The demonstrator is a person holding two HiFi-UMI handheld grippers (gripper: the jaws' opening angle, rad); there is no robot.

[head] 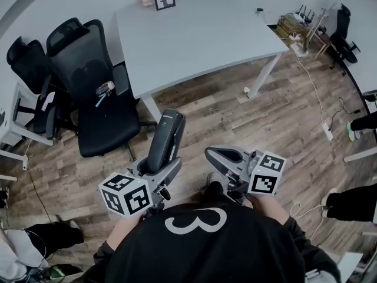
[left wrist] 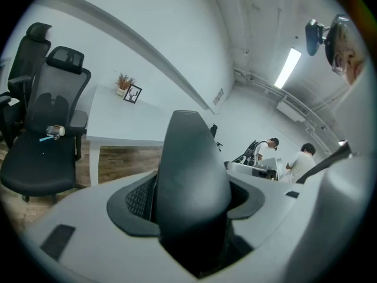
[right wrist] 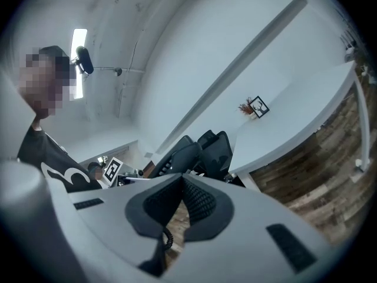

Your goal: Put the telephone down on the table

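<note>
Left gripper [head: 158,165] squeezes the long black plastic telephone [head: 167,135], carrying it; right gripper [head: 224,155] is pinched closed. Next: reach the far pale grey table [head: 200,34] and lay it flat.

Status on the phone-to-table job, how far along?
Done: the black telephone handset is picked up, clamped in the left gripper. In hand: it is over the wood floor, short of the white table. Left: reach the table and set it down. The right gripper is shut, with a coiled black cord low between its jaws.
</note>
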